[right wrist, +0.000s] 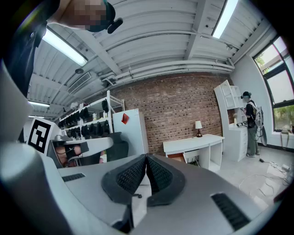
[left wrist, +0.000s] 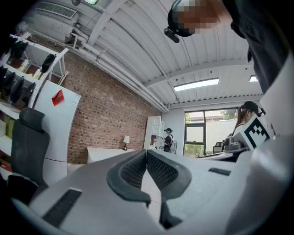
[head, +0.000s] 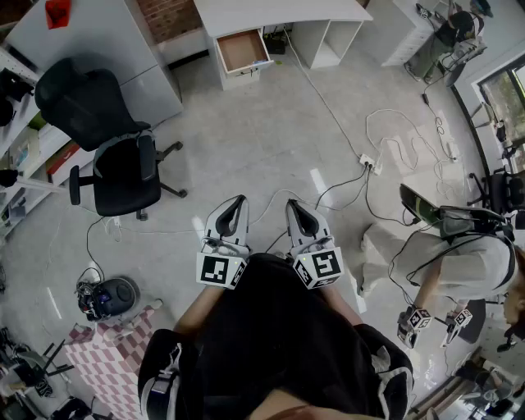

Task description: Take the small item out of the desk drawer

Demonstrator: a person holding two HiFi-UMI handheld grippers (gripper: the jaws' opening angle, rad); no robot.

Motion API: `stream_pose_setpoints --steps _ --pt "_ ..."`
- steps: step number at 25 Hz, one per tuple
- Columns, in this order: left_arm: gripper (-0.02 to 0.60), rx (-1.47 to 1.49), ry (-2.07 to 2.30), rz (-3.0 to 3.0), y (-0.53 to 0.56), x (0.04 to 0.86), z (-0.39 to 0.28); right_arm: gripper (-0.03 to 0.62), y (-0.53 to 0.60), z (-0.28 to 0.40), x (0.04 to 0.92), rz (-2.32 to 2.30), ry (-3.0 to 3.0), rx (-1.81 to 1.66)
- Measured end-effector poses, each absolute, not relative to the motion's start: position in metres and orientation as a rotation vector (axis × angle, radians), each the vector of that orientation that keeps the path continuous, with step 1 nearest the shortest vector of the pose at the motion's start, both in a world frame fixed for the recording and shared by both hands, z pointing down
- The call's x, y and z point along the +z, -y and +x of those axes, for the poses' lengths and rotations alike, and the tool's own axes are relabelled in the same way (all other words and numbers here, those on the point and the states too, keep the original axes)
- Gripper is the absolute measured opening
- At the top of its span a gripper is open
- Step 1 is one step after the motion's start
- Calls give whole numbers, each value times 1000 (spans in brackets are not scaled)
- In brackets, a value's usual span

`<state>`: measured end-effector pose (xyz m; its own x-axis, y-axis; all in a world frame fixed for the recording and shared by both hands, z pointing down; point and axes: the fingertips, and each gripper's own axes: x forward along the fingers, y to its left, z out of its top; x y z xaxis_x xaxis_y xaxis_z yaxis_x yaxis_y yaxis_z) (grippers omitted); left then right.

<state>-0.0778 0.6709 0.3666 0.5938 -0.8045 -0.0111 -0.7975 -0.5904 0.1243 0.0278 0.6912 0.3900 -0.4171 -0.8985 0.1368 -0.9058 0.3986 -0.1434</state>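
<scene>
A white desk [head: 271, 15] stands far across the room, its drawer [head: 243, 51] pulled open; the inside looks brown and no small item shows from here. Both grippers are held close to my body, several steps short of the desk. My left gripper [head: 239, 200] is shut with nothing in it, and its pads [left wrist: 133, 169] meet at the tip [left wrist: 146, 152]. My right gripper [head: 292, 205] is shut and empty too, jaws closed together [right wrist: 146, 158]. The right gripper view shows the desk [right wrist: 193, 143] and the open drawer [right wrist: 176, 157] against a brick wall.
A black office chair [head: 123, 164] stands to the left. Cables [head: 394, 139] and a power strip [head: 369, 162] lie on the grey floor to the right. Another person [head: 459, 262] bends over at the right. A white cabinet [head: 90, 49] stands left of the desk.
</scene>
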Motion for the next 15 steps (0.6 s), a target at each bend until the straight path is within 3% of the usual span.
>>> stream_pose_setpoints --steps 15 --pt "9 -100 1324 2717 -623 374 -128 26 -639 -16 389 1728 2579 320"
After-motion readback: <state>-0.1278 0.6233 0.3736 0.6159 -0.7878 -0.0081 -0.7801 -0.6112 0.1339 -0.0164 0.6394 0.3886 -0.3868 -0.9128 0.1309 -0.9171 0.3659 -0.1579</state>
